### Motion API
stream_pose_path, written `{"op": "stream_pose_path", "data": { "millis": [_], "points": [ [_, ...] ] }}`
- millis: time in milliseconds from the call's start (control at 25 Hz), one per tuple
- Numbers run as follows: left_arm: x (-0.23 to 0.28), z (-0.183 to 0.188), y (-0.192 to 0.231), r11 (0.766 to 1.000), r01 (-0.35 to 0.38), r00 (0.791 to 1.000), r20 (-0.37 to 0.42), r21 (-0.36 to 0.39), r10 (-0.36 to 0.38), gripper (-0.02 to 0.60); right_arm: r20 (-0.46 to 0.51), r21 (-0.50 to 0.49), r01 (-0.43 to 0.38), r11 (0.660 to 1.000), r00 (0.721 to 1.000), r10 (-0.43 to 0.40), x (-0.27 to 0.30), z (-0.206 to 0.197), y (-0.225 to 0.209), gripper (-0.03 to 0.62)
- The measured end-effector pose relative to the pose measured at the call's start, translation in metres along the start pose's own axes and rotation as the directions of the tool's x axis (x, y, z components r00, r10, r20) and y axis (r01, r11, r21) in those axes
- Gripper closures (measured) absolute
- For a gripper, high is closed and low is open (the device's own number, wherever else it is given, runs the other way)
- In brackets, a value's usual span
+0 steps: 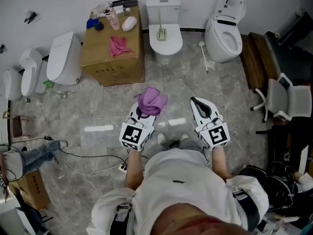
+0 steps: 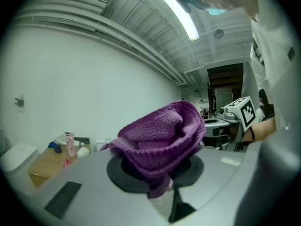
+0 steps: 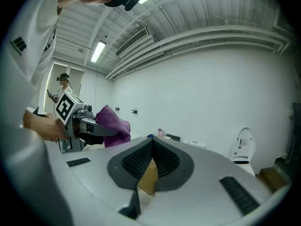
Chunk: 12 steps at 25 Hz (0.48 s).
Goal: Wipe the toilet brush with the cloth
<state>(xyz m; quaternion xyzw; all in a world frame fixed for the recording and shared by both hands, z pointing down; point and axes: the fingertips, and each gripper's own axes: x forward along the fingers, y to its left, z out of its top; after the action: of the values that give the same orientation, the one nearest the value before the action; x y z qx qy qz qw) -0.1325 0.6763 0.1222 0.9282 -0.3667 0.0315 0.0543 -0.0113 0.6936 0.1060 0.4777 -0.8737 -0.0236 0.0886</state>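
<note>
My left gripper [image 1: 145, 111] is shut on a bunched purple cloth [image 1: 152, 101], which bulges over its jaws in the left gripper view [image 2: 160, 135]. My right gripper [image 1: 196, 102] is held beside it at the same height, shut with nothing between its pads [image 3: 150, 161]. A slim brush with a pale handle [image 1: 159, 19] stands in a small holder on the lid of the middle toilet [image 1: 168, 45], well ahead of both grippers. Another long white stick with a round head [image 1: 204, 57] lies on the floor between the middle and right toilets.
A cardboard box [image 1: 115, 65] at the left front carries a pink cloth [image 1: 119, 46], bottles and small items. More toilets stand at the left [image 1: 63, 58] and right [image 1: 224, 33]. A white chair [image 1: 283, 101] is at the right; cables [image 1: 78, 155] trail over the marble floor.
</note>
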Motion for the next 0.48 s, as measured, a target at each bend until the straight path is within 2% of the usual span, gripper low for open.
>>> {"op": "stream_pose_path", "data": {
  "millis": [240, 480],
  "points": [
    [-0.014, -0.005, 0.001, 1.0, 0.001, 1.0, 0.005, -0.007, -0.001, 0.494, 0.031, -0.001, 0.041, 0.999, 0.999, -0.041, -0.001, 0.002, 0.011, 0.597],
    [-0.005, -0.011, 0.007, 1.0, 0.001, 1.0, -0.007, -0.02, -0.001, 0.494, 0.016, 0.027, 0.052, 0.998, 0.999, -0.052, 0.001, -0.01, 0.005, 0.597]
  ]
}}
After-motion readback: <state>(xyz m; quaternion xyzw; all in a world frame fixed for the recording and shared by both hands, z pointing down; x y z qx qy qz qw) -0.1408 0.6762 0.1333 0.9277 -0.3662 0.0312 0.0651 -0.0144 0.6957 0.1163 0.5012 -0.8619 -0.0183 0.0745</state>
